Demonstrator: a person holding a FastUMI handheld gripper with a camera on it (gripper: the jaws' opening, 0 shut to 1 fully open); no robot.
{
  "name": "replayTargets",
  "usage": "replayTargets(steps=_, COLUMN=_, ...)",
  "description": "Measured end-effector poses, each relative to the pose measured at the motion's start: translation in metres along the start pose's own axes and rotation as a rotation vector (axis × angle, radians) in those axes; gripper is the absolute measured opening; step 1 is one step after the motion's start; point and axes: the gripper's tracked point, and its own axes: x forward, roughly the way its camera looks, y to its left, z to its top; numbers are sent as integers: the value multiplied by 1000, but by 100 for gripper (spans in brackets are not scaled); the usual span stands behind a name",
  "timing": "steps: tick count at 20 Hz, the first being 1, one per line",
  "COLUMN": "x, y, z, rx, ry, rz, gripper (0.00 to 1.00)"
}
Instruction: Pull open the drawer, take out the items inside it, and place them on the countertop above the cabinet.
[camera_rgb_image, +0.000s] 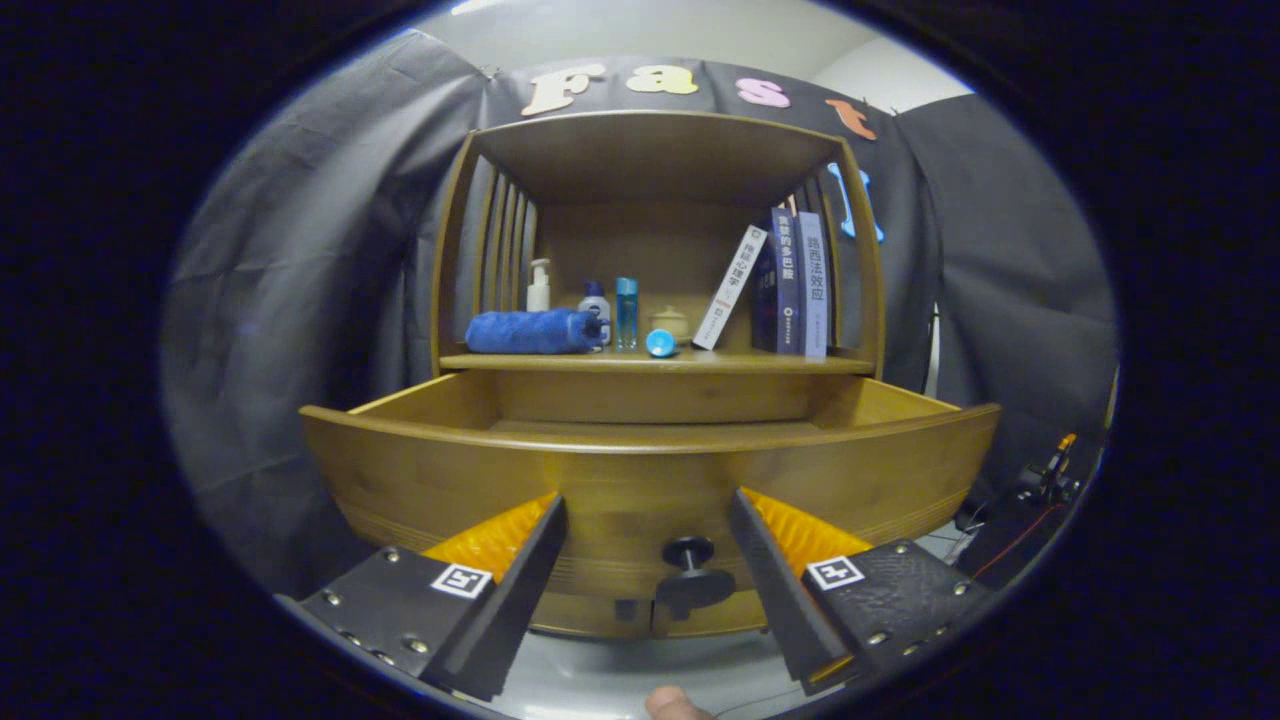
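**Camera setup: single gripper-mounted fisheye**

Cam rides on gripper, looks fwd along its two spread-apart fingers. Faces the pulled-out curved brown wooden drawer head-on, close, lens about level w/ drawer front. Brown wooden open shelf cabinet sits beyond, centred. No second view.

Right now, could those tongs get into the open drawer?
Probably yes: the tongs are open before the drawer front, astride its knob. Nothing covers the drawer's top; they would need lifting over the front.

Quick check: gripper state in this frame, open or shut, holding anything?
Gripper: open, holding nothing; its fingers flank the knob on the pulled-out drawer without touching it.
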Motion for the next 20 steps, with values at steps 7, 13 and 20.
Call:
replayTargets(steps=7, x=31, y=8, z=3, rx=2, ry=30, rz=-28, gripper=99)
replayTargets(steps=13, x=62, y=4, z=6, rx=50, ry=67, rz=4, gripper=99)
replayTargets(steps=20, x=78, y=5, z=4, rx=31, ry=71, rz=-10, gripper=100)
